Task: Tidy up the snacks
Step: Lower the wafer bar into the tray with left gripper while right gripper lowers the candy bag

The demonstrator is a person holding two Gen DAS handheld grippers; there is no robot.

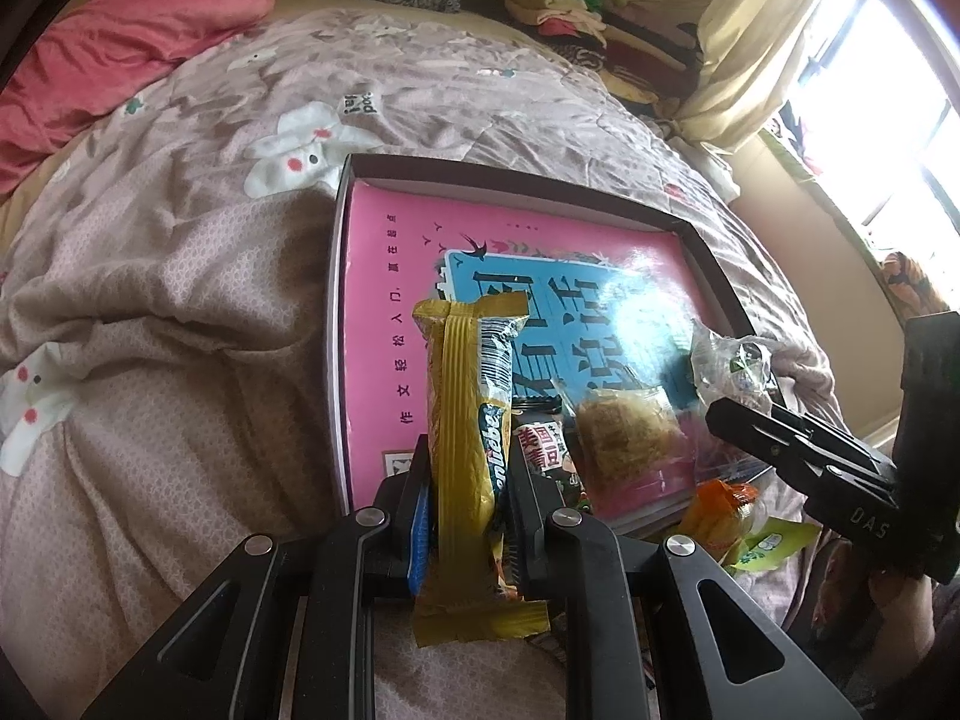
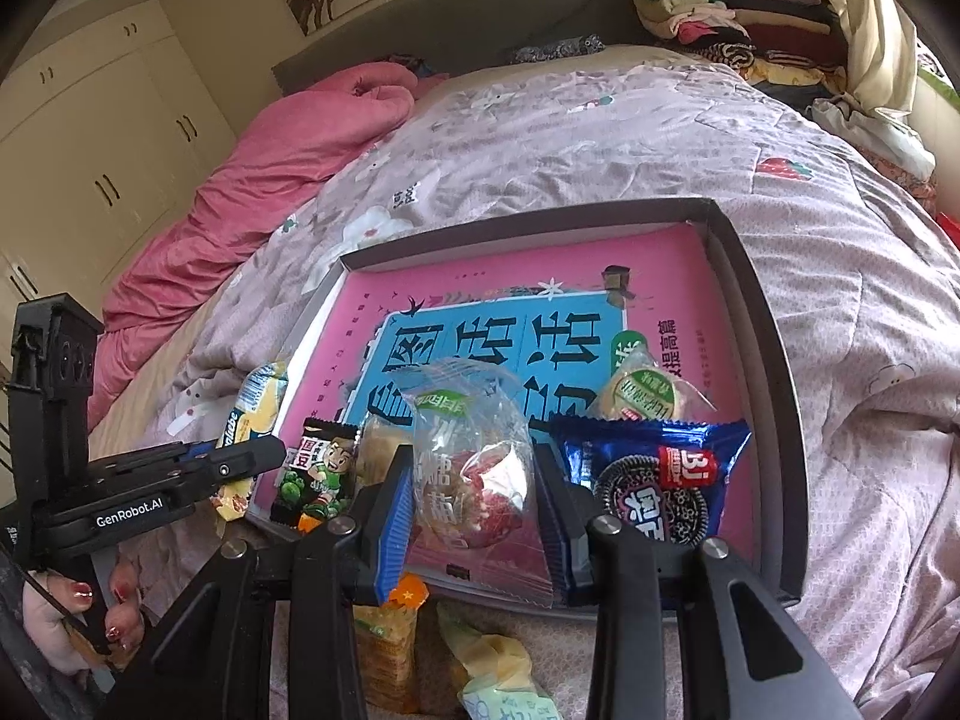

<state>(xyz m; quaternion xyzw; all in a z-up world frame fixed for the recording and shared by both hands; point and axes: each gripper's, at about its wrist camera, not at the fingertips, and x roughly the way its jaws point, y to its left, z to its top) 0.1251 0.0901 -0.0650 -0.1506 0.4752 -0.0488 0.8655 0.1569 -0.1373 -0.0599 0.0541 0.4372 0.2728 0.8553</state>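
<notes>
Left claw (image 1: 465, 480): clamped on a gold wafer bar (image 1: 465, 420), gripped across its lower half; the bar stands lengthwise between the 2 fingers, its upper end over the near edge of the tray. In the right wrist view the same claw enters from the left, with a hand (image 2: 72, 618) on its handle below.

Right claw (image 2: 474, 492): clamped on a clear snack packet (image 2: 471, 456) with red and pale contents, pads pressing both sides. The packet hangs over the near end of the tray.

On the bedspread just in front of the tray: an orange-topped cracker pack (image 2: 387, 642) and a pale yellow-green packet (image 2: 498, 672), both partly hidden by the claw frame.

Tray (image 2: 774, 360): a shallow dark box lid lying on the bed, floor covered by a pink book (image 2: 480, 276) with a blue title panel. Along its near end, left to right in the right wrist view: a black cartoon-print packet (image 2: 315, 468) at the near left corner, a blue cookie packet (image 2: 654, 480) touching the right claw's finger, and a round pastry in clear wrap (image 2: 645, 393) just behind the blue packet. The left wrist view shows another clear-wrapped brown pastry (image 1: 624, 438) on the book beside the wafer bar.

Beyond: quilted floral bedspread (image 2: 600, 138), a pink duvet (image 2: 288, 168) bunched at the far left, folded clothes (image 2: 720, 12) stacked at the far right, wardrobe doors (image 2: 108, 138) along the left wall.
</notes>
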